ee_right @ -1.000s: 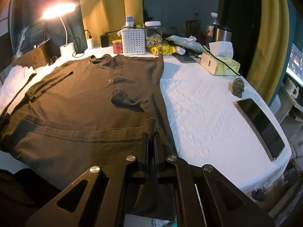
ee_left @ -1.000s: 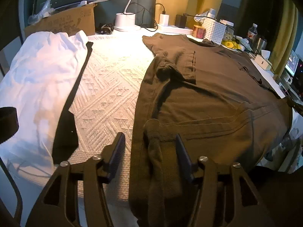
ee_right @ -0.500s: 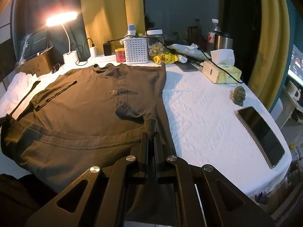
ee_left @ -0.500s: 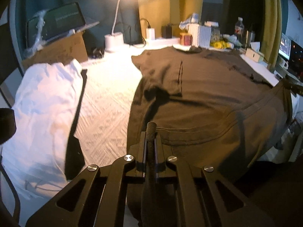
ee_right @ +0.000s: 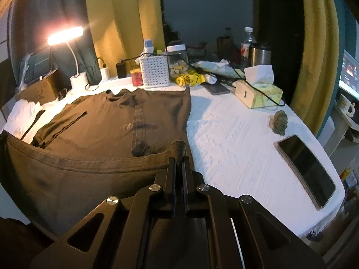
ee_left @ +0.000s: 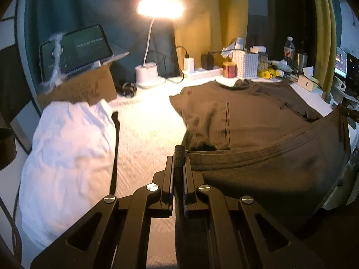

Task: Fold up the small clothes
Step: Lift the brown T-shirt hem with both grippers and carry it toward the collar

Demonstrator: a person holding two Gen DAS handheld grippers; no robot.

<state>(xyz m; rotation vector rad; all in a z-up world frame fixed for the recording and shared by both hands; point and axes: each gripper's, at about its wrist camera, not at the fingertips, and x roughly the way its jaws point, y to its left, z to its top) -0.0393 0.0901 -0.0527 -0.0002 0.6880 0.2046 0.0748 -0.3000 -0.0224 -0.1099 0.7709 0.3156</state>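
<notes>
A second ago my left claw [ee_left: 178, 157] stood wide open around the near hem of the brown T-shirt [ee_left: 258, 121]; now it is clamped fully closed on a pinch of that hem, and a small nub of fabric pokes out past the tips. My right claw [ee_right: 178, 151] is closed just as tightly on the hem's other corner, as it was before. Both views have risen since then, and the hem is now lifted off the bench [ee_right: 235, 139], stretched between the two claws in a shallow curve. I judge that the bottom-up fold is under way and that the next move is to carry the hem forward toward the collar.

The shirt is soft, matte, dark brown cotton with a double-stitched hem. Its upper body lies flat on the bench with both sleeves already folded inward. The bench wears a white cloth with a raised woven pattern.

To the shirt's left lies a rumpled white garment [ee_left: 65, 143] with a dark edge strip. To its right, well apart, rest a glossy black phone [ee_right: 307, 170] and a small knobbly figurine [ee_right: 279, 122]. A glowing desk lamp [ee_left: 149, 51] stands at the back.
</notes>
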